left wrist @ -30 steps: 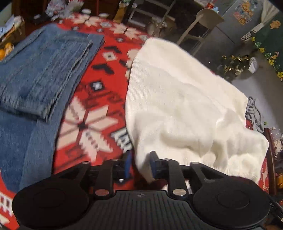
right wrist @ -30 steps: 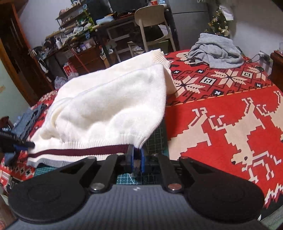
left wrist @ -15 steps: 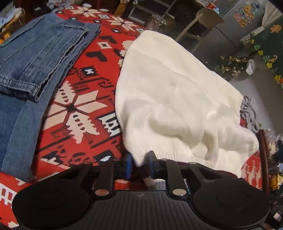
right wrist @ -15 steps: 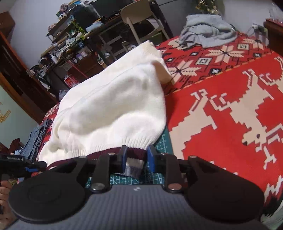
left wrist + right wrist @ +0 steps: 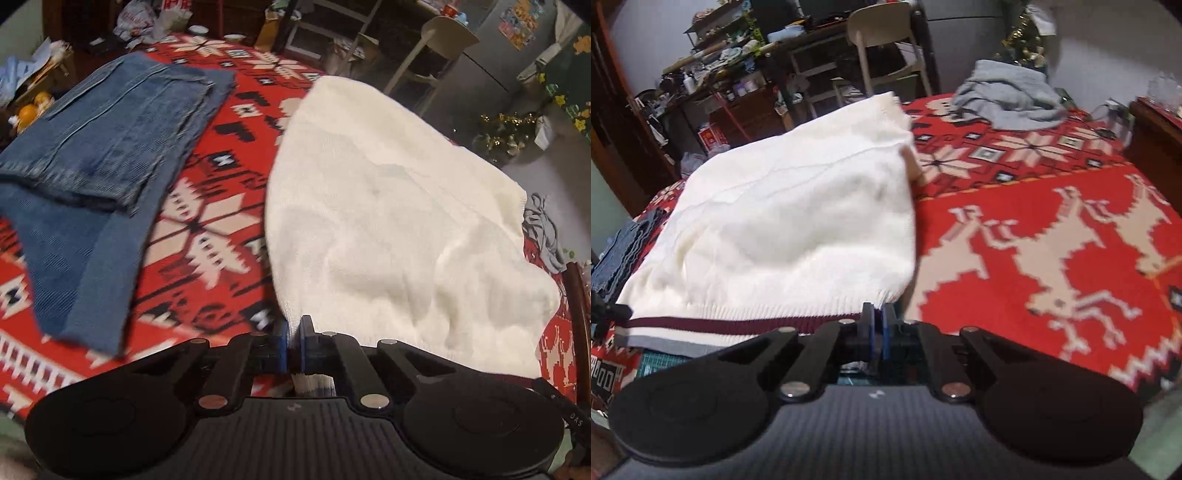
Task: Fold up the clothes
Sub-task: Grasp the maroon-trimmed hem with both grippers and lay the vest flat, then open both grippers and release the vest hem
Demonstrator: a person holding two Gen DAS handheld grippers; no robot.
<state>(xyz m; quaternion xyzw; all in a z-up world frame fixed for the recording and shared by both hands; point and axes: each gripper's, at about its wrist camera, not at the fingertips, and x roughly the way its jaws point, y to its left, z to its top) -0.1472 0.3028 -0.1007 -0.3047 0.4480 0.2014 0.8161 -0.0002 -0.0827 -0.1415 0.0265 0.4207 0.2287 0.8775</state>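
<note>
Left tool (image 5: pixel 293 328) clamped on white sweater (image 5: pixel 388 206) at its near hem corner. Right tool (image 5: pixel 877 314) pinched on the striped hem (image 5: pixel 738 325) at the opposite corner. Sweater spread between, over red patterned blanket (image 5: pixel 1052 240). Folded jeans (image 5: pixel 96 155) lying apart leftward; bare blanket rightward.

Left hand-held gripper (image 5: pixel 293 334) angled downward, jaws pinched together, right hand-held gripper (image 5: pixel 877 325) likewise tilted down, jaws closed
</note>
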